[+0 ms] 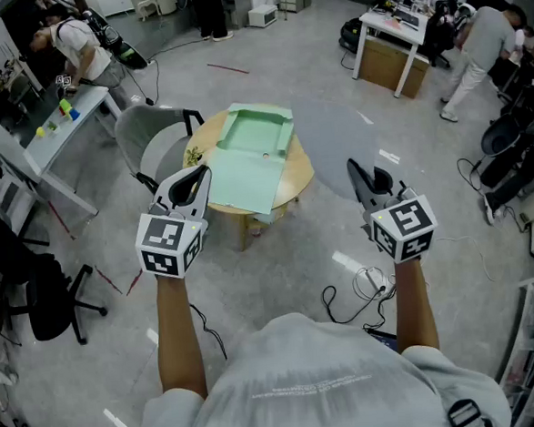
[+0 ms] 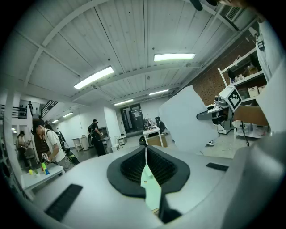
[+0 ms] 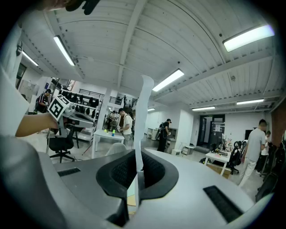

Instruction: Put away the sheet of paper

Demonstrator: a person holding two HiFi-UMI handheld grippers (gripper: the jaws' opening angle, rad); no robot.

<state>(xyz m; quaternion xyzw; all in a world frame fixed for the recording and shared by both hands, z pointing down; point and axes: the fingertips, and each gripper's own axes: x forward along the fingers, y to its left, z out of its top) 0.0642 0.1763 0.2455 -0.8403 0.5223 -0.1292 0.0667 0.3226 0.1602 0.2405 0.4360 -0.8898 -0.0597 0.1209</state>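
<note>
My right gripper (image 1: pixel 355 167) is shut on a white sheet of paper (image 3: pixel 142 112), which stands edge-on between its jaws and rises above them. From the left gripper view the same sheet (image 2: pixel 190 118) shows broadside in front of the right gripper (image 2: pixel 213 114). A mint-green folder (image 1: pixel 256 154) lies open on the round wooden table (image 1: pixel 299 174), to the left of the held sheet. My left gripper (image 1: pixel 190 179) hovers at the table's left edge, jaws together with nothing between them; green shows past them in its own view (image 2: pixel 145 152).
A grey chair (image 1: pixel 148 139) stands behind the table on the left. A white desk (image 1: pixel 61 131) with a person beside it is at far left, and a black office chair (image 1: pixel 35 293) nearer. Cables (image 1: pixel 359 288) lie on the floor. Another desk (image 1: pixel 391 51) and people are at back right.
</note>
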